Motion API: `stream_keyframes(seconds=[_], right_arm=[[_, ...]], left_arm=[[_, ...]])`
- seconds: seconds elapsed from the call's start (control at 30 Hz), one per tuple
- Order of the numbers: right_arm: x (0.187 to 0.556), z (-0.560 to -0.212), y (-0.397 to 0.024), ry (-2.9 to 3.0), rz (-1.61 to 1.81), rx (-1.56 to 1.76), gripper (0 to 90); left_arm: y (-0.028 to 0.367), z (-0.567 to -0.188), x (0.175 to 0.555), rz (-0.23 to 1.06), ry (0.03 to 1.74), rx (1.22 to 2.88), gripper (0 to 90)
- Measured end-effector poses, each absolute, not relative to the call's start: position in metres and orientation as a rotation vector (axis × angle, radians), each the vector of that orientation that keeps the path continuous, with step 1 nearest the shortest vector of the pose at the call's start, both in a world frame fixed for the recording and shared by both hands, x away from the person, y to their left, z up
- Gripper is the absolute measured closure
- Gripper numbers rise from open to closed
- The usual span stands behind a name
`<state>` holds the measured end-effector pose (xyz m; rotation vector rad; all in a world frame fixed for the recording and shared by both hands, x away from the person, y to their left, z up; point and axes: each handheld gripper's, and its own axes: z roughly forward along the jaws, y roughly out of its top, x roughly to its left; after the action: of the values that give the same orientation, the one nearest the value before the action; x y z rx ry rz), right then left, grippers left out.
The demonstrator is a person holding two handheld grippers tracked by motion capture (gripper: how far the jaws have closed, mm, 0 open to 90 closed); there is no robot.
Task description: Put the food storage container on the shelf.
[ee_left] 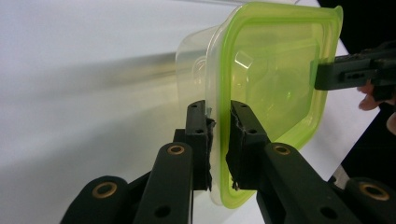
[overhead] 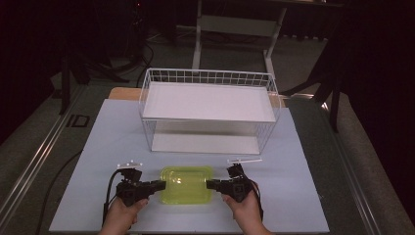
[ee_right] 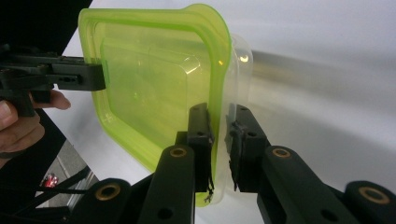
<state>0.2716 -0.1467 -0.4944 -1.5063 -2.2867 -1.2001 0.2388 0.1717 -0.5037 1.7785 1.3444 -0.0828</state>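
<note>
A clear plastic container with a lime-green lid [overhead: 187, 185] lies flat on the pale table near its front edge. My left gripper [overhead: 164, 185] comes in from the left and is shut on the lid's left rim. In the left gripper view, the container [ee_left: 275, 70] stands edge-on, with the left gripper [ee_left: 219, 121] pinching the green rim between its pads. My right gripper [overhead: 208, 184] is shut on the opposite rim. The right gripper view has the right gripper [ee_right: 219, 126] clamping the rim of the container [ee_right: 154, 79]. Each view shows the other gripper's jaw tip at the far rim.
A white wire basket [overhead: 208, 110] with a white shelf board stands behind the container, mid-table. A thin white strip [overhead: 244, 160] lies just behind my right gripper. The table [overhead: 293, 196] has bare surface to either side. Dark stands and a frame rise beyond it.
</note>
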Motion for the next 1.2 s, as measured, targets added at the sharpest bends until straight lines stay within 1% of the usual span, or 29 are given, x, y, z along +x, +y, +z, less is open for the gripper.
stream_keyframes(seconds=[0.23, 0.47, 0.8, 1.2], right_arm=[[0.277, -0.478, -0.158, -2.292, -1.282, -1.524, 80.2], [0.286, -0.471, -0.172, -2.284, -1.354, -1.554, 80.2], [0.302, -0.470, -0.191, -2.239, -1.439, -1.598, 80.2], [0.326, -0.475, -0.198, -2.248, -1.443, -1.651, 80.1]], left_arm=[[0.164, -0.493, 0.250, -0.062, 1.300, 1.753, 80.6], [0.151, -0.486, 0.265, -0.044, 1.276, 1.738, 80.7], [0.135, -0.479, 0.290, -0.027, 1.222, 1.719, 80.8], [0.122, -0.488, 0.314, 0.016, 1.212, 1.704, 80.8]])
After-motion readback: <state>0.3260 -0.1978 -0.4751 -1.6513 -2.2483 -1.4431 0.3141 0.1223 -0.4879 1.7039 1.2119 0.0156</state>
